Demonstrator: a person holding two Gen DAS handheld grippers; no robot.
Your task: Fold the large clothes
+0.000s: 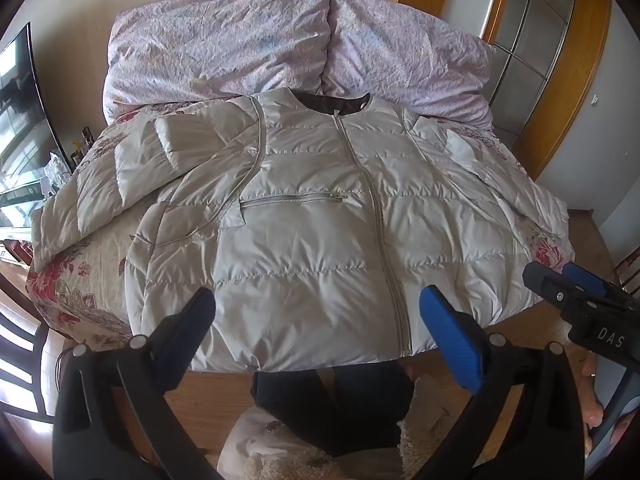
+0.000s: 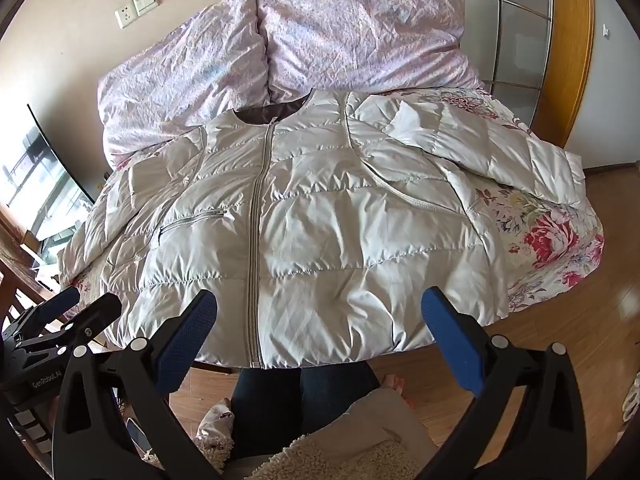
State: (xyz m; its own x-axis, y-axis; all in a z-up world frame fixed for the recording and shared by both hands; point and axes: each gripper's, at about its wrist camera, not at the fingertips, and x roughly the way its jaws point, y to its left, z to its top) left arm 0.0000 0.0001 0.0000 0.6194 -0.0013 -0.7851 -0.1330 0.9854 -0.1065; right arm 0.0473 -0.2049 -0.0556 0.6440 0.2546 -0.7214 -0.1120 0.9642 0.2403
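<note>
While unheld, jacket (image 1: 312,236) beyond fingers (image 1: 450,340).

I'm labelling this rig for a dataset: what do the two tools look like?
Both the left tool and right tool have black plastic arms with silver pivot bolts and blue textured pads. White lettering shows on their bodies: "DAS" on the right, "GenRobot.AI" on the left.

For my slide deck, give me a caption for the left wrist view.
Open left claw hovers at the hem of a zipped white puffer jacket spread front-up on a floral bedspread.
</note>
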